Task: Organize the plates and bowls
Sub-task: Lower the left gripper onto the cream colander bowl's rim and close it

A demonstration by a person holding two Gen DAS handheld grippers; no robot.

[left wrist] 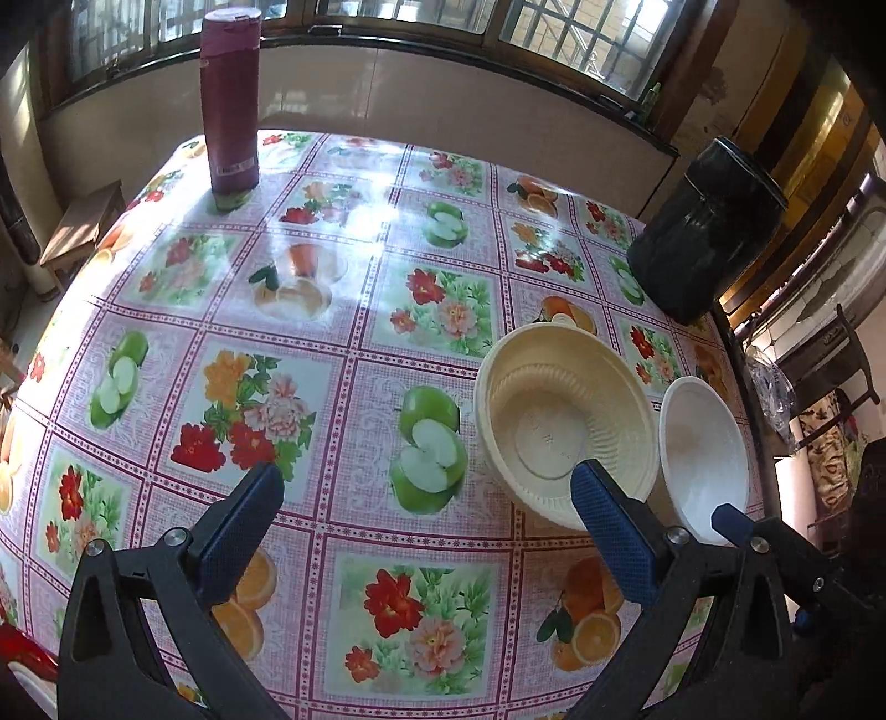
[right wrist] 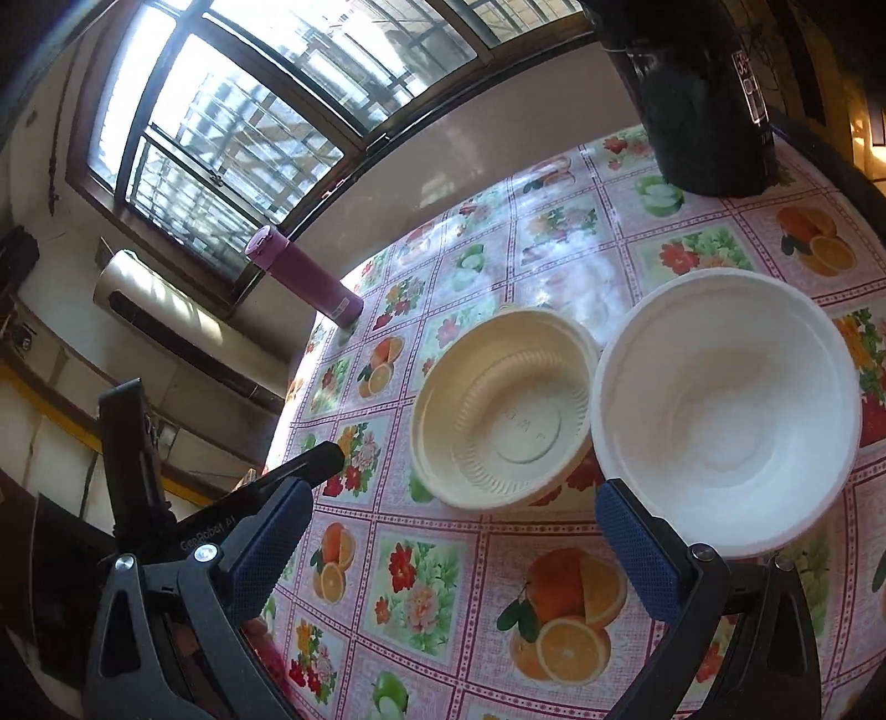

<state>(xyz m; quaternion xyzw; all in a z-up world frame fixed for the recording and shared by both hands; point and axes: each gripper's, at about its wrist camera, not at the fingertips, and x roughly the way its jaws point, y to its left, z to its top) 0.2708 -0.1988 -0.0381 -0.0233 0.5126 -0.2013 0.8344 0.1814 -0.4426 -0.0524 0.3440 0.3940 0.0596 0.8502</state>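
Hand-held gripper (right wrist: 448, 545) spread near white bowl (right wrist: 725, 410); cream bowl (right wrist: 501, 407) beside.

1. Daylight reaches you through the barred window (left wrist: 581, 39) at twelve o'clock.
2. Glare washes the tablecloth (left wrist: 354, 221) toward eleven; in your right view the panes (right wrist: 221, 116) at ten blow out.
3. Fisheye bending curves the edges strongly, and the corners go dark.
4. The white bowl (right wrist: 725, 410) looks overexposed, its texture soft.
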